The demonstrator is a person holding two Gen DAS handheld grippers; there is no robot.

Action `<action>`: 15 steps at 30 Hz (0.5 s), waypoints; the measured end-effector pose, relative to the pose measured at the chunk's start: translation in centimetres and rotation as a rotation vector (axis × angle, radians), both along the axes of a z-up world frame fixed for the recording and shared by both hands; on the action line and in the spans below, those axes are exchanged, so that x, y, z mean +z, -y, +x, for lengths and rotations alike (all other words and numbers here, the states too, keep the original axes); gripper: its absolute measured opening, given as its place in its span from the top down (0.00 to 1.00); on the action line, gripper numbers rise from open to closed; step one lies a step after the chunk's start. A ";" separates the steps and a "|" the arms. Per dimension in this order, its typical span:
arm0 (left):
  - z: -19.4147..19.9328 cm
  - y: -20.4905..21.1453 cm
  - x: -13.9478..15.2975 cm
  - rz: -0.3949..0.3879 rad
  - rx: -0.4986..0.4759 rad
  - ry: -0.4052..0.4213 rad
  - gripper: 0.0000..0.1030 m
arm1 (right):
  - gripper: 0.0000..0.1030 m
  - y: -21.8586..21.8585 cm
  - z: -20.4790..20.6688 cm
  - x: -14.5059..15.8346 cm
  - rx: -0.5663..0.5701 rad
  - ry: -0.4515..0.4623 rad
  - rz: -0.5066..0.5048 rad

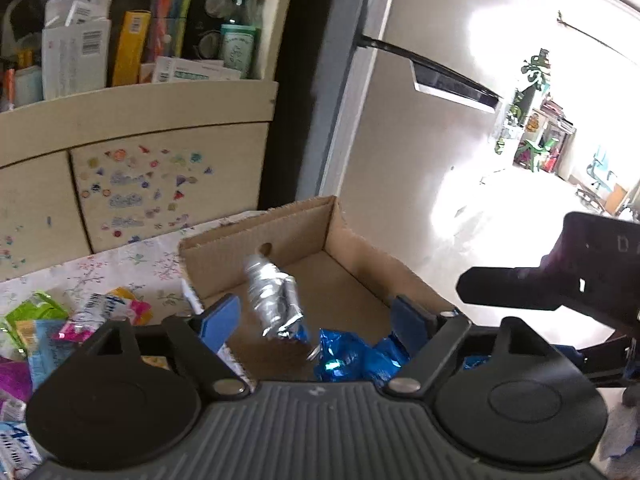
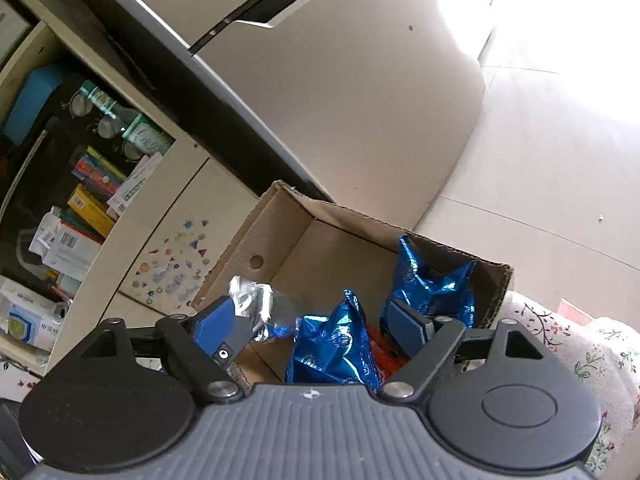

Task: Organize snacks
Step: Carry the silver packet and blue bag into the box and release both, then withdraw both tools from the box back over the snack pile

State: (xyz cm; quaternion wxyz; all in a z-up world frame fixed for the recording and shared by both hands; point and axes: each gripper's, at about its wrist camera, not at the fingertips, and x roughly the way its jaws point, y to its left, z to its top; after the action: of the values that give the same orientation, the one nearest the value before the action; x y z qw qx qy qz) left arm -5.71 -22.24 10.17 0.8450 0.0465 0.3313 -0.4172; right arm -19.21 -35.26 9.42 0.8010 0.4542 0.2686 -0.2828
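A brown cardboard box [image 1: 280, 216] [image 2: 304, 204] stands open on the flowered tablecloth. Inside it a crumpled silver packet with a blue end [image 1: 272, 296] [image 2: 256, 304] stands tilted, free of any pad. My left gripper [image 1: 314, 316] is open above the box, with that packet between its fingers but untouched. Shiny blue packets [image 1: 348, 356] lie low in the box. My right gripper [image 2: 308, 316] is open too, over a blue packet [image 2: 336, 344]. A second blue packet [image 2: 432, 280] leans in the far corner. An orange wrapper [image 2: 384, 352] shows beneath.
Several loose snack packets [image 1: 48, 320] lie on the tablecloth [image 1: 120, 264] to the left of the box. Behind stands a beige cabinet with stickers [image 1: 140, 184] and a shelf of boxes and bottles [image 1: 132, 40]. The right gripper's dark body [image 1: 560, 280] hangs at the right.
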 end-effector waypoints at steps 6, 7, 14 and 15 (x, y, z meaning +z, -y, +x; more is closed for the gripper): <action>1.0 -2.2 1.2 0.031 0.043 0.009 0.16 | 0.12 -0.6 0.7 0.4 0.062 0.026 -0.016; 1.2 -2.8 1.4 0.033 0.053 0.010 0.16 | 0.12 -0.7 0.9 0.5 0.077 0.031 -0.015; 3.0 -7.1 2.5 0.057 0.124 -0.012 0.13 | 0.10 -2.3 2.2 1.0 0.198 0.047 -0.055; 3.2 -7.7 2.6 0.063 0.136 -0.014 0.13 | 0.10 -2.7 2.5 1.1 0.219 0.049 -0.066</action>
State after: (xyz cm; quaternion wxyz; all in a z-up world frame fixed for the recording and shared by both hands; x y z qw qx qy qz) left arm -2.48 -14.50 12.77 0.8672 0.0477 0.3525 -0.3483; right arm -16.73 -32.58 10.53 0.8479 0.4022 0.2875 -0.1912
